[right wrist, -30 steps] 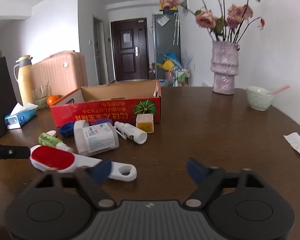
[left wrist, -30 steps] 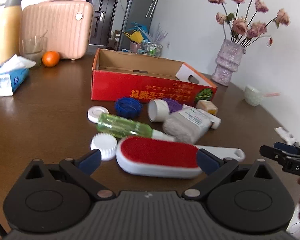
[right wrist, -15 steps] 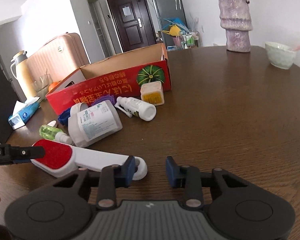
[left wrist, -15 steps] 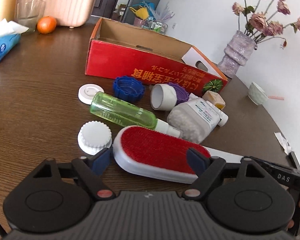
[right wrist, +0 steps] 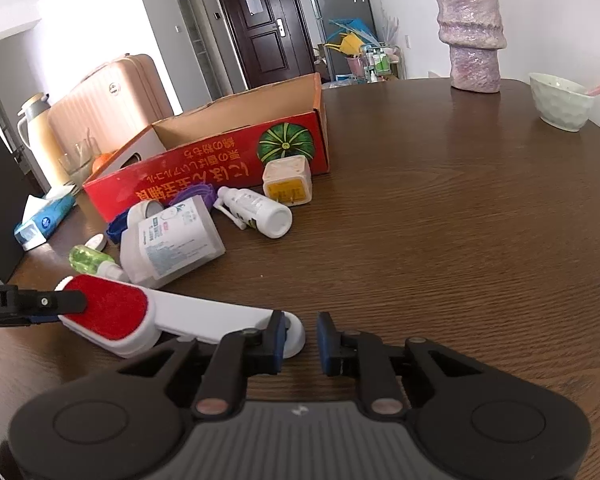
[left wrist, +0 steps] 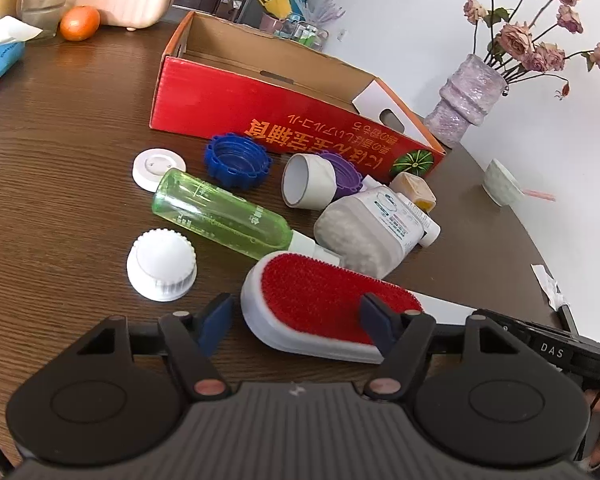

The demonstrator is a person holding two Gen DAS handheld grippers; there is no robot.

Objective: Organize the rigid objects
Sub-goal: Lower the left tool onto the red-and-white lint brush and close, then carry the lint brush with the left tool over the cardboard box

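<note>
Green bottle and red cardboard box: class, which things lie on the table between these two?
In the left wrist view, between the green bottle and the red box lie a blue cap and a flat white lid.

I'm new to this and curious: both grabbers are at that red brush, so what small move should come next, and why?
Probably finish closing the left gripper on the lint brush. Its jaws have just been closing around the red head, yet a gap shows beside one pad: no grip yet.
</note>
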